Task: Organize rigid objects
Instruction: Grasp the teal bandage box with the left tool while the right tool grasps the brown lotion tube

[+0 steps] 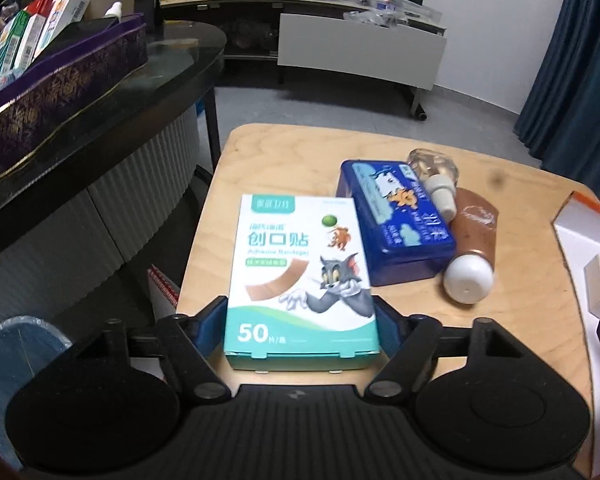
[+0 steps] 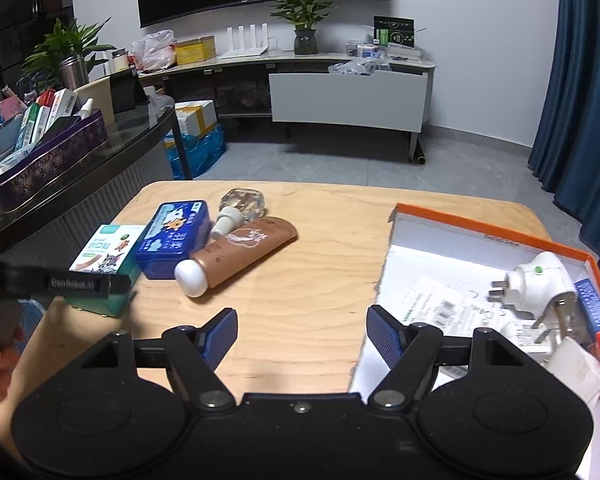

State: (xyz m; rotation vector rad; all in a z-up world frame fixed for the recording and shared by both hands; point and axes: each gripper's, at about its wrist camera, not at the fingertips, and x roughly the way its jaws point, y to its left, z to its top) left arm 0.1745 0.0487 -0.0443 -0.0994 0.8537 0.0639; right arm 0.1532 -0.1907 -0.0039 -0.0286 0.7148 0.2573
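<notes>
Left gripper point(image 1: 300, 316) clenched on bandage box point(image 1: 300, 276) — box squeezed between both fingers, over wooden table point(image 1: 512, 308). Right gripper point(image 2: 301, 330) released, nothing between fingers — orange-rimmed box point(image 2: 496, 232) beside right finger.

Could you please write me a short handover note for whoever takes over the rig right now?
Left gripper: its pads sit against both sides of the bandage box, which is at the table's near left edge; whether it is lifted I cannot tell.
Right gripper: open, holding nothing, above bare table beside the orange-rimmed box.
On the table: blue tin, clear bottle and brown tube, bunched together.
Done: white plug adapters and small cartons lie in the orange-rimmed box.
Left: probably the bandage box, tin, bottle and tube go there too.
</notes>
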